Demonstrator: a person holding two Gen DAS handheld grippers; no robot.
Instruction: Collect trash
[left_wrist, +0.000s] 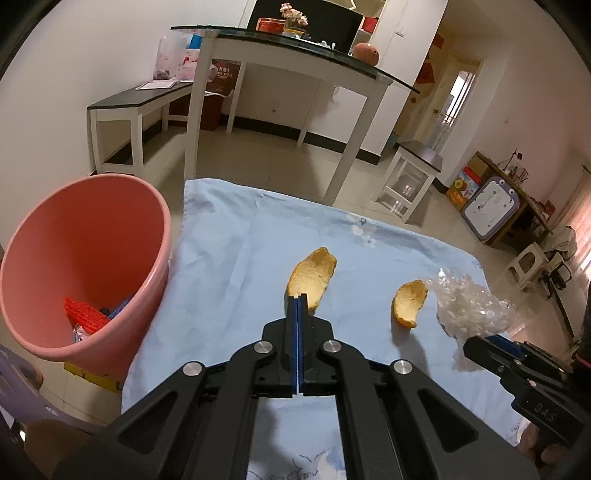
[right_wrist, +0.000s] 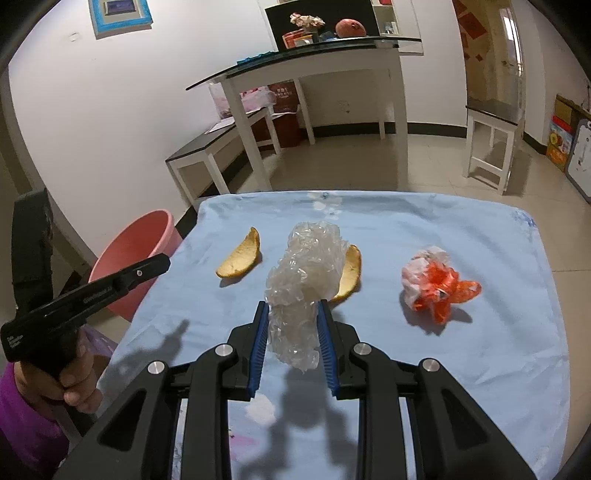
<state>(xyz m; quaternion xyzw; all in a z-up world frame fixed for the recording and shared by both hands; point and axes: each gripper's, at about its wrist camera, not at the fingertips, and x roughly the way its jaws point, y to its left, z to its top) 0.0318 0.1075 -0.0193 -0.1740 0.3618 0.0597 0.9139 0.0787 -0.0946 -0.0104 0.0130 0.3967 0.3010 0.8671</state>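
Note:
My left gripper (left_wrist: 300, 297) is shut and empty, its tips just in front of an orange peel (left_wrist: 313, 276) on the blue cloth (left_wrist: 229, 258). A second peel (left_wrist: 409, 302) lies to its right. My right gripper (right_wrist: 291, 308) is shut on a crumpled clear plastic wrap (right_wrist: 306, 273), held above the cloth (right_wrist: 461, 350); the wrap also shows in the left wrist view (left_wrist: 469, 306). It hides part of one peel (right_wrist: 351, 275); the other peel (right_wrist: 241, 258) lies to the left. A white and orange wrapper (right_wrist: 436, 282) lies at the right.
A pink bin (left_wrist: 85, 266) with some trash inside stands on the floor left of the cloth, also in the right wrist view (right_wrist: 133, 254). Behind are a white glass-topped table (left_wrist: 295, 55), a low bench (left_wrist: 129, 103) and a stool (left_wrist: 413, 177).

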